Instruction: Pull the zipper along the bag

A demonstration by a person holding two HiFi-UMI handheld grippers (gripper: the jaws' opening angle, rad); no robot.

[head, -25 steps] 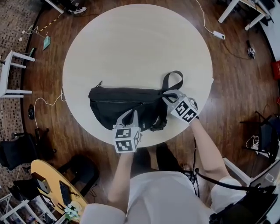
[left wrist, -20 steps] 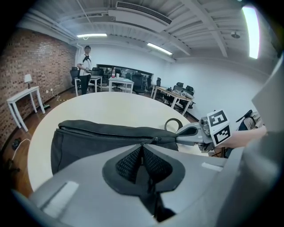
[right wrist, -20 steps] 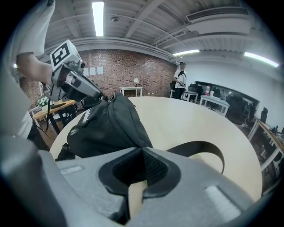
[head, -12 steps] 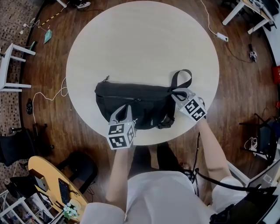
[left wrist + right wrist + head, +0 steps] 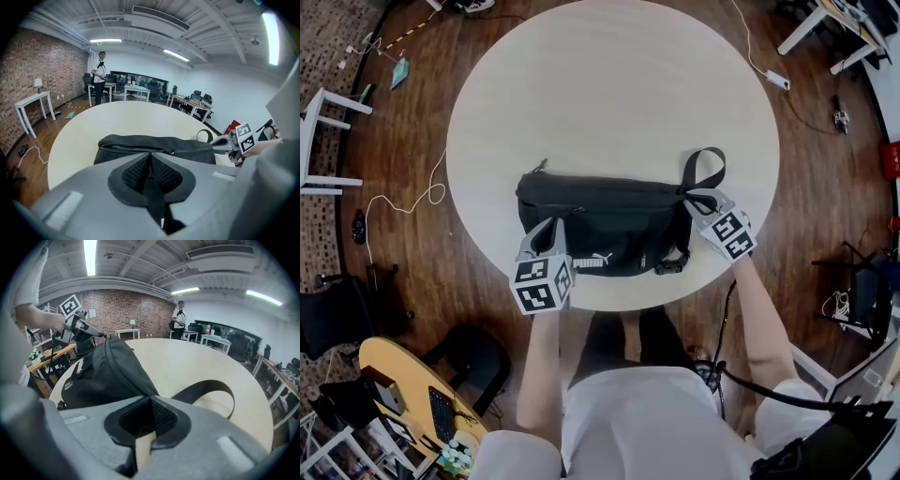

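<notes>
Leaving the far half of the round table (image 5: pixel 609 84) bare, with open passage in from the far edge. Blocking the near half with a black bag (image 5: pixel 619 225) lying left to right. Crowding both bag ends with the left gripper (image 5: pixel 547 225) and right gripper (image 5: pixel 695 200); looping a strap (image 5: pixel 704 151) near the right edge.

Counted on one round table (image 5: pixel 609 84):
- one black bag (image 5: pixel 605 225), toward table's 6 o'clock
- one zipper (image 5: pixel 558 208) along bag top
- one strap loop (image 5: pixel 703 167) at bag's 2 o'clock

Two grippers counted: left gripper (image 5: pixel 547 225), right gripper (image 5: pixel 694 200). One marker cube borne by each, two in all.

On floor: one white side table (image 5: pixel 323 141) at 9 o'clock.

One standing person (image 5: pixel 99 70) counted in background.
</notes>
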